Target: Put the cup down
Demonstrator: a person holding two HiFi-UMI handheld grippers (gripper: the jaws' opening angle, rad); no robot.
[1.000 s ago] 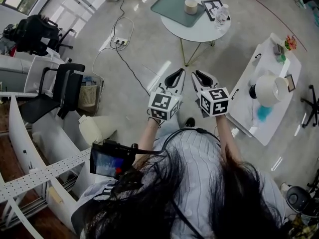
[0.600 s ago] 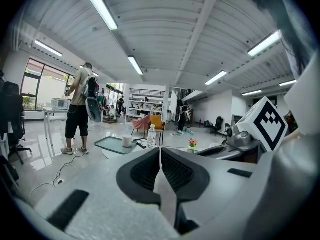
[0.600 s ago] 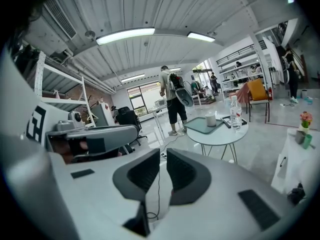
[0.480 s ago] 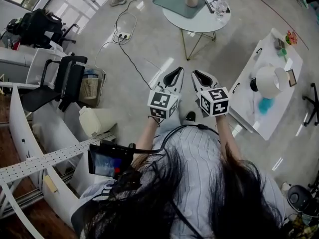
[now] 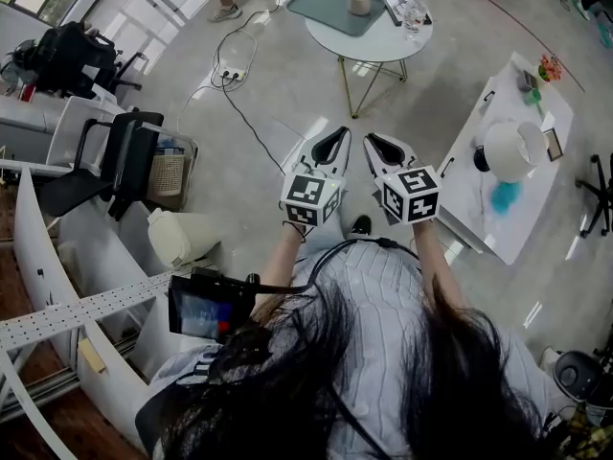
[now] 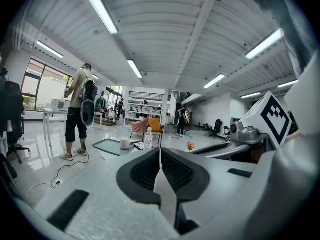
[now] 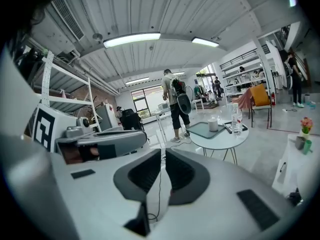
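On round table [image 5: 383, 41]: cup [image 5: 359, 1], well apart from left gripper [image 5: 337, 140], right gripper [image 5: 378, 144] | fingers [image 6: 177, 174] pressed together

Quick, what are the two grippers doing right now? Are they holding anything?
Left gripper: closed, holding nothing.
Right gripper: closed, holding nothing.

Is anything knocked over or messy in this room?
Nothing looks spilled or tipped. The only untidy thing is the long black cable, which snakes loose across the grey floor from a white power strip near the round white table.
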